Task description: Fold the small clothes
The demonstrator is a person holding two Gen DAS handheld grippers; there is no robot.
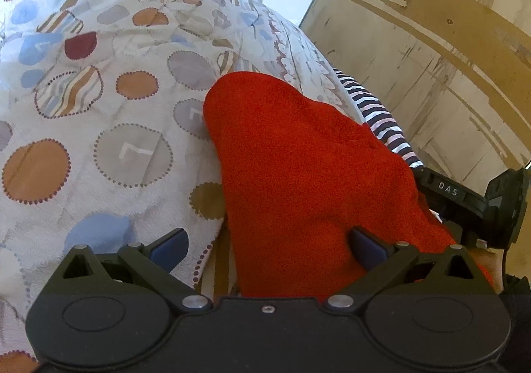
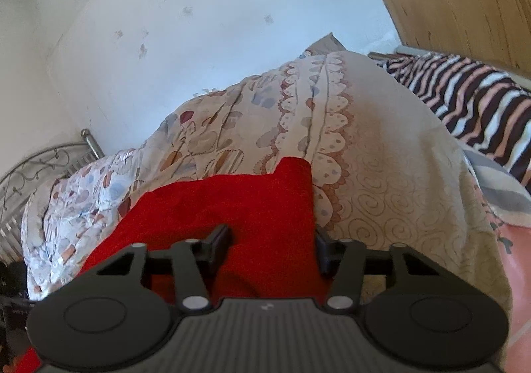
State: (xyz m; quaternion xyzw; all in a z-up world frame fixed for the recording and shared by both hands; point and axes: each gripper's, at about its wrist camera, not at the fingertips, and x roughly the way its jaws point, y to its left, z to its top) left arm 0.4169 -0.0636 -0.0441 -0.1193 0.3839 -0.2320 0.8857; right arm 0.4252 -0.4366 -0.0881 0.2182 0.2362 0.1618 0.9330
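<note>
Both grippers, left gripper [image 1: 268, 248] and right gripper [image 2: 272, 248], spread over red cloth [image 1: 298, 157].

A pale, scuffed wall [image 2: 205, 24] rises behind the bed's patterned quilt [image 2: 381, 153]. Right of the quilt stands a worn wooden wardrobe [image 1: 431, 41]; left of it, a curled metal bedstead [image 2: 36, 167]. Bright daylight throughout.

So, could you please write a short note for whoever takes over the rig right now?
Left gripper: open, red cloth lying between its fingers, not pinched.
Right gripper: open, jaws either side of the same cloth.
The red garment lies rumpled on the patterned bedspread; a striped cloth sits further back.
Done: no neat fold visible.
Left: grip the edges, fold and flatten.
</note>
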